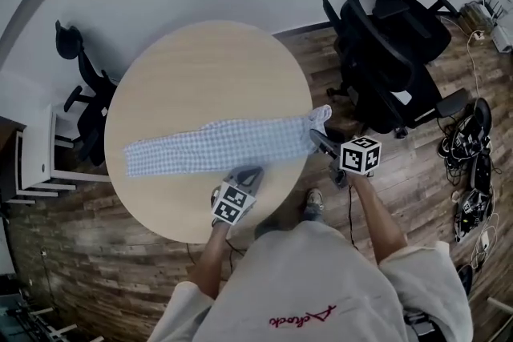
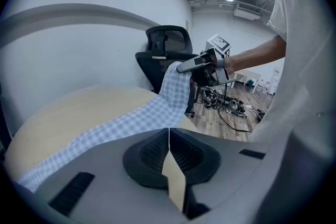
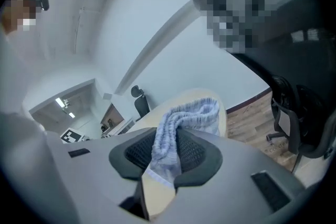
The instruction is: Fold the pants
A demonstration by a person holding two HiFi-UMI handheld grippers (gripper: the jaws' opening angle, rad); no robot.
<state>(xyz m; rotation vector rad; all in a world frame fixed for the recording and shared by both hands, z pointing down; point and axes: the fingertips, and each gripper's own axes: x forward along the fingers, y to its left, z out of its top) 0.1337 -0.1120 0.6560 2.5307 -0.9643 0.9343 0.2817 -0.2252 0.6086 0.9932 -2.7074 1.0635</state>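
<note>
The wooden floor (image 1: 104, 252) carries a round, light wooden worktop (image 1: 200, 68). Two black office chairs (image 1: 393, 36) stand on the floor beyond its right edge, and another black chair (image 1: 84, 92) stands beside its left edge.

The pants (image 1: 224, 142) are of pale blue checked cloth. They lie stretched in one long band across the near half of the worktop, from close to the left edge up to the right edge. At the right edge the waistband is raised off the wood and bunched.

The right tongs (image 1: 314, 136) are clamped on this waistband. In the right gripper view the gathered cloth (image 3: 176, 123) sits between the two pads and hangs over the right tongs (image 3: 163, 160).

The left tongs (image 1: 250, 172) are at the near edge of the worktop, with their tips against the near hem of the pants at about the middle of the band. In the left gripper view the jaws of the left tongs (image 2: 169, 139) are pressed together. The checked cloth (image 2: 131, 123) begins directly behind them. I cannot tell if a thin fold is caught there.
</note>
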